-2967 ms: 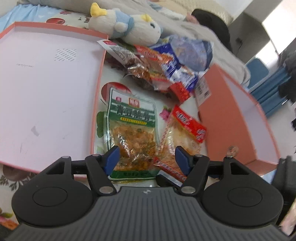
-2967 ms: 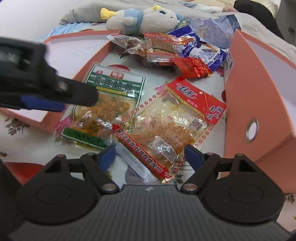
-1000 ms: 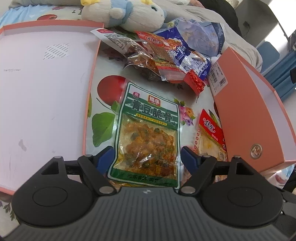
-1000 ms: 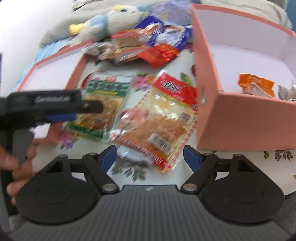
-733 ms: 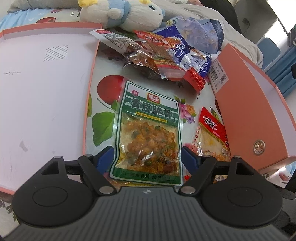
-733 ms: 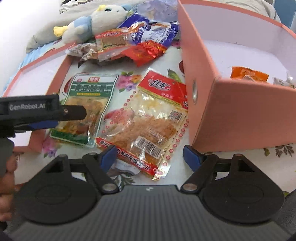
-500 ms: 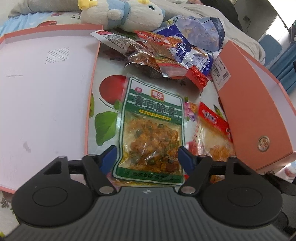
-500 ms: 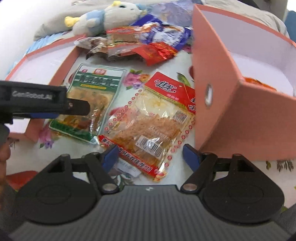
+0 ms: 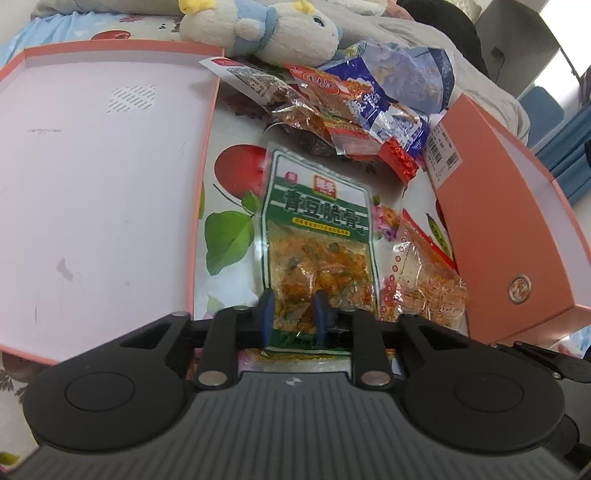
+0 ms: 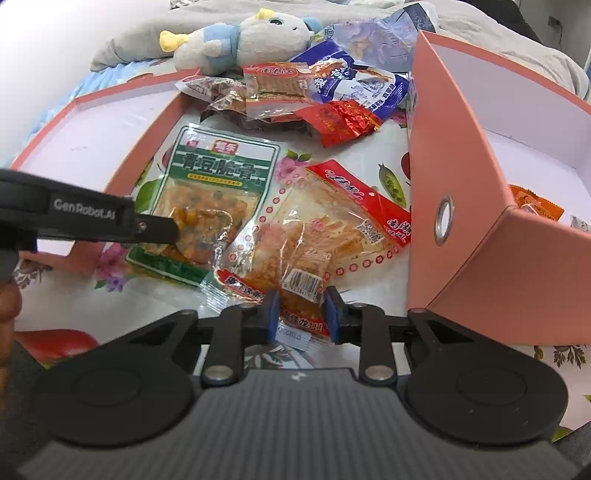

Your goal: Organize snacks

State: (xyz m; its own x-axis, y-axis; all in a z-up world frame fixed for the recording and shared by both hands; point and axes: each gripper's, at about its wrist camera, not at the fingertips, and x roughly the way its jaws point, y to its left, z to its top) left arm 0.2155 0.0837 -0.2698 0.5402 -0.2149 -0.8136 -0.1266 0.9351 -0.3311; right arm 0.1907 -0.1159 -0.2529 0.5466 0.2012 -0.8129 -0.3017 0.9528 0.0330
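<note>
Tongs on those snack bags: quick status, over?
Left tongs shut on green pack. Right tongs shut on red pack. Both packs on tablecloth. Box beside, nothing blocking.

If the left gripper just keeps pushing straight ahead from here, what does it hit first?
The left gripper is shut on the green snack packet, so that would be shoved along. Beyond it, probably the heap of loose snack packets, then the plush toy; depth is unclear.

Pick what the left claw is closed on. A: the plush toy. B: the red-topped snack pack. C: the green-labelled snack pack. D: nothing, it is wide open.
C: the left claw has its fingers pinched on the near end of the green-labelled snack pack, while the right claw grips the red-topped snack pack.
</note>
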